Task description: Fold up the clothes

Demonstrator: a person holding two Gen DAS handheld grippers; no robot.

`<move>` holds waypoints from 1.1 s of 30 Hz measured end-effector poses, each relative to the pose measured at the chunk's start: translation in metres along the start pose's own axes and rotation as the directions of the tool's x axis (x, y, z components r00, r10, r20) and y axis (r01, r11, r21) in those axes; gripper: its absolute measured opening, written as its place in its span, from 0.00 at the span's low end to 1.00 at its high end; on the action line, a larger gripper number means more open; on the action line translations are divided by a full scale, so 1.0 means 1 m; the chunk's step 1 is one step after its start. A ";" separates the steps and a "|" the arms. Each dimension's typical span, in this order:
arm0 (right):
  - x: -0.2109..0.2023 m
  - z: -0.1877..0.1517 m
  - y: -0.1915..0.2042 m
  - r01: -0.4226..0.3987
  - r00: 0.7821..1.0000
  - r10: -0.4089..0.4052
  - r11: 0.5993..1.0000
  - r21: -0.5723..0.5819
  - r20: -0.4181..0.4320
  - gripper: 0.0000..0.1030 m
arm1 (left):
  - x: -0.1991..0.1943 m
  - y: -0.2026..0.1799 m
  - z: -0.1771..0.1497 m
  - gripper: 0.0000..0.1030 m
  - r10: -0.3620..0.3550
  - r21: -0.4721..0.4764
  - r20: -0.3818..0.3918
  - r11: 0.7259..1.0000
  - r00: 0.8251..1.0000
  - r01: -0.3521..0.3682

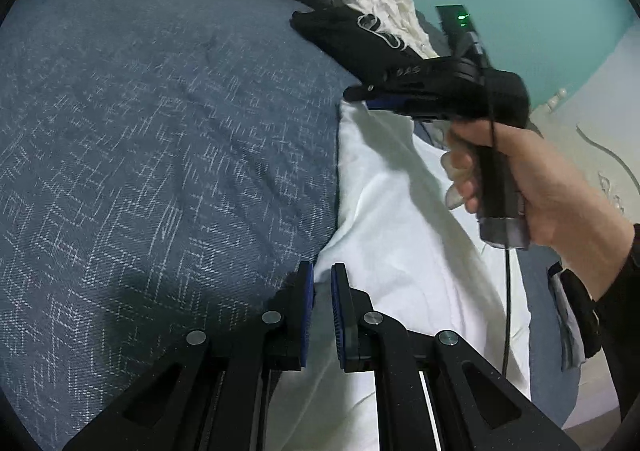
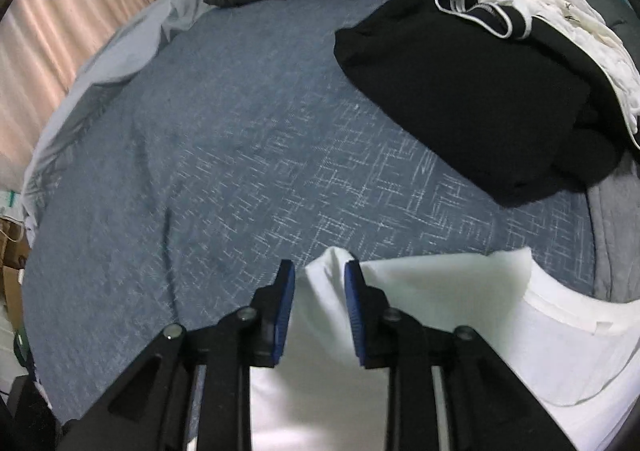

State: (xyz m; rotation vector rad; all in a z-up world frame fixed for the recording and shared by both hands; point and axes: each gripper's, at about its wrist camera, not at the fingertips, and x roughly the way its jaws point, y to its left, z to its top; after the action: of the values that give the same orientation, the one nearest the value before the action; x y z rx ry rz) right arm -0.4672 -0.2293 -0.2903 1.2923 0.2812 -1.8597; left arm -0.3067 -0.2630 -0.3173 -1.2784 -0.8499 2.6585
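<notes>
I note smooth white T-shirt [image 2: 460, 331] flat on the bed's [image 1: 160, 131] woven blue cover, left hand-held gripper [image 1: 322, 291] pinching its edge, right hand-held gripper [image 2: 319, 291] slightly spread, cloth between unpressed, black garment [image 2: 460, 91] heaped beyond.

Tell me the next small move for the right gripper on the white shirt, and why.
Probably lift the right gripper clear and reach for the next fold. Its jaws stand apart over the folded edge of the white shirt, gripping nothing, while the left gripper sits at the shirt's near edge.
</notes>
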 end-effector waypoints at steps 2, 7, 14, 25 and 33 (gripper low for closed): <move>0.001 0.001 0.001 0.008 1.000 -0.008 1.000 -0.008 -0.001 0.05 | 0.003 0.000 -0.001 0.10 -0.007 -0.005 -0.009 1.000 1.000 0.007; -0.002 0.005 0.005 0.022 0.999 -0.020 0.998 -0.056 0.031 0.03 | -0.004 -0.001 0.000 0.10 -0.015 -0.007 0.024 1.000 1.000 0.016; -0.013 0.008 0.012 0.086 0.993 -0.075 0.989 -0.123 0.094 0.03 | 0.004 -0.008 -0.001 0.23 -0.017 0.017 -0.002 1.000 1.000 0.017; -0.013 0.017 0.019 0.094 0.988 -0.074 0.984 -0.153 0.136 0.02 | 0.005 0.003 -0.001 0.04 0.019 0.002 0.000 1.000 1.000 -0.019; -0.009 0.017 0.007 0.081 0.990 -0.070 0.993 -0.085 0.122 0.02 | 0.005 0.016 0.009 0.04 0.028 -0.053 0.002 0.998 1.000 -0.028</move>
State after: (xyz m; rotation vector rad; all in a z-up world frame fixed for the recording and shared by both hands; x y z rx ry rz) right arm -0.4724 -0.2386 -0.2731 1.1192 0.3510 -1.9568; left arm -0.3137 -0.2789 -0.3245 -1.3082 -0.9156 2.6773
